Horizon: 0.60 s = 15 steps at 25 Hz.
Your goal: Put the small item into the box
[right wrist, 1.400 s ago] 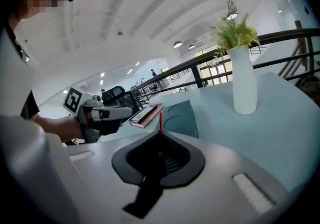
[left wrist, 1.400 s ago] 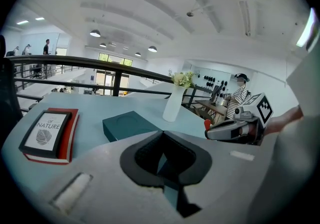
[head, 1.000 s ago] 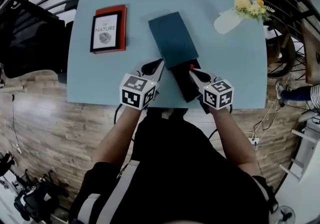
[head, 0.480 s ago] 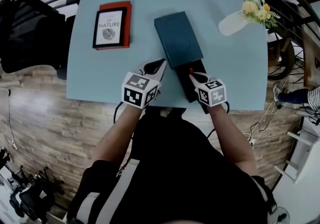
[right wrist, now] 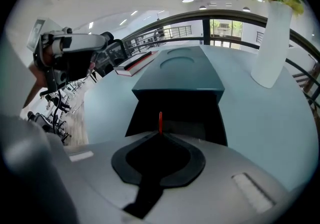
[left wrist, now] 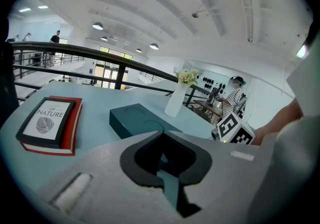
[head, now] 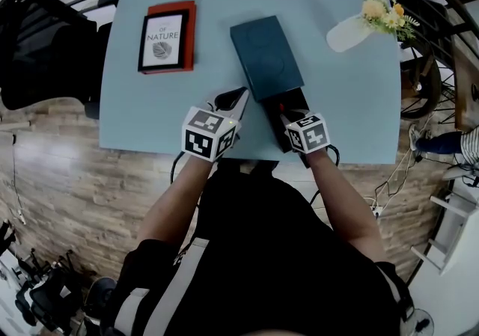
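R claw (head: pixel 289 112) pinched on thin red item (right wrist: pixel 160 120), held upright | item sits over open black tray (right wrist: pixel 200 111) of box (head: pixel 267 57), tray directly under tips, box's long axis running straight away from claw | L claw (head: pixel 234 97) closed, empty, just left of box | we judge next: lower slightly, release.

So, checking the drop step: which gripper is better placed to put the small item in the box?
Right. The right gripper pinches the red item just over the open black tray of the box. The left gripper is shut on nothing, beside it.
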Motion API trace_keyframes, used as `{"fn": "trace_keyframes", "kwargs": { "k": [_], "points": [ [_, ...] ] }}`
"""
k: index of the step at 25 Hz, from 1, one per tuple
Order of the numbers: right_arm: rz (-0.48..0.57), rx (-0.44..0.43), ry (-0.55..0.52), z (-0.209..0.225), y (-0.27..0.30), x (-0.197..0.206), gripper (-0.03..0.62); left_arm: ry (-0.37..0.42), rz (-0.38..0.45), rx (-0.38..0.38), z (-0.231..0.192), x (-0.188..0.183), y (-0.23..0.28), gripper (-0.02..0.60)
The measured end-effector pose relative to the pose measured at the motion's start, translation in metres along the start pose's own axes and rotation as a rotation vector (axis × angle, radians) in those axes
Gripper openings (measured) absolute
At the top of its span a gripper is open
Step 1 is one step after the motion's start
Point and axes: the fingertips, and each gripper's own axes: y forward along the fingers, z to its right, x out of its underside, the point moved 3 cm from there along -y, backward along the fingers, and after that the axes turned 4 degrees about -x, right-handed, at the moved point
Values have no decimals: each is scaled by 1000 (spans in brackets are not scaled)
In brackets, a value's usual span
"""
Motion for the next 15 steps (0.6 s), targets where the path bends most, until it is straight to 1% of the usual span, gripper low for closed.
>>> {"fn": "trace_keyframes", "kwargs": {
  "k": [8,15],
  "points": [
    [-51,32,-14,4,10,7,14,-8,-5,-9,2,6,-3,8],
    [-68,20,-8,4,14,10,20,-11,-11,-20,3,9,-7,8]
  ]
}}
